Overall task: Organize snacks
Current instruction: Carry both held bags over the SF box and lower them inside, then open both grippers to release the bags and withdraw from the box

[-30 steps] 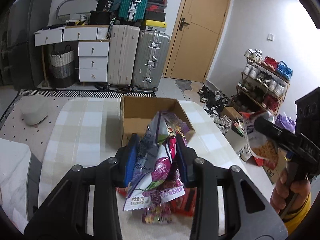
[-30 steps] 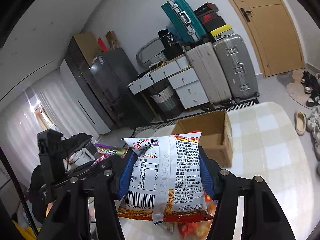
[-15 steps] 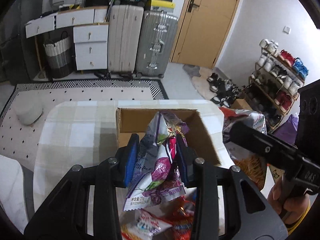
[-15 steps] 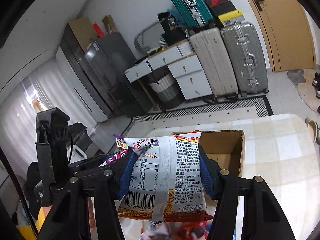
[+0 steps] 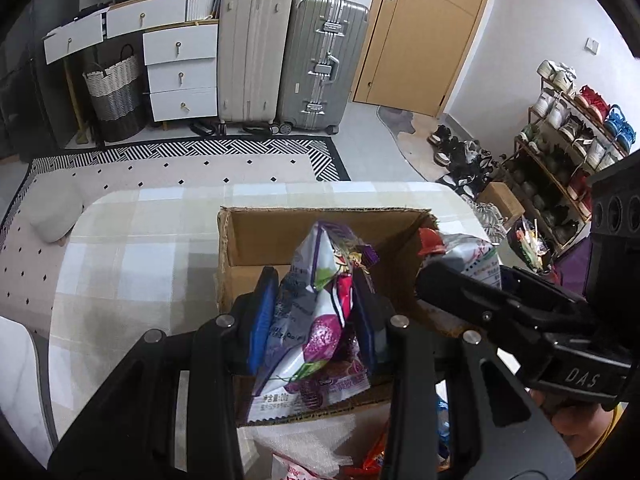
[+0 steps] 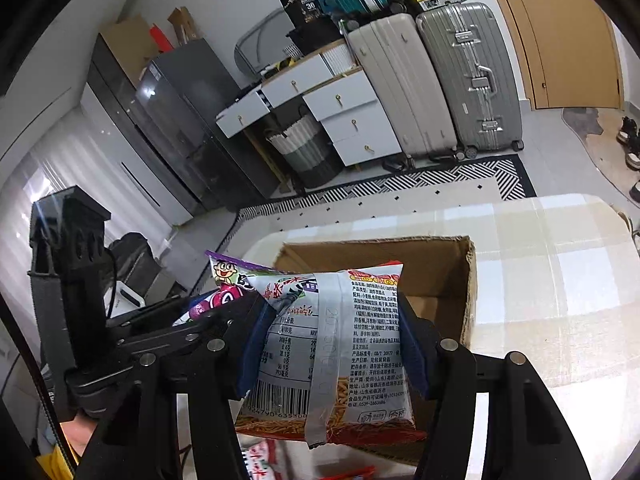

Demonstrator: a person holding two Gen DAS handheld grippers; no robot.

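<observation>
Both tools, left (image 5: 316, 312) clamped on a purple bag (image 5: 316, 320), right (image 6: 332, 344) on a noodle bag (image 6: 340, 352), now hang over the box (image 5: 256, 236), nearer than before.

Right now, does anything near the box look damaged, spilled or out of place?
Nothing is spilled. The cardboard box has rough, slightly torn edges. Several snack packets lie loose on the table in front of it. Both grippers hold their packets firmly above the box.

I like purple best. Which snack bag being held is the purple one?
The purple bag squeezed in the left gripper. The right gripper's bag is silver and red.
</observation>
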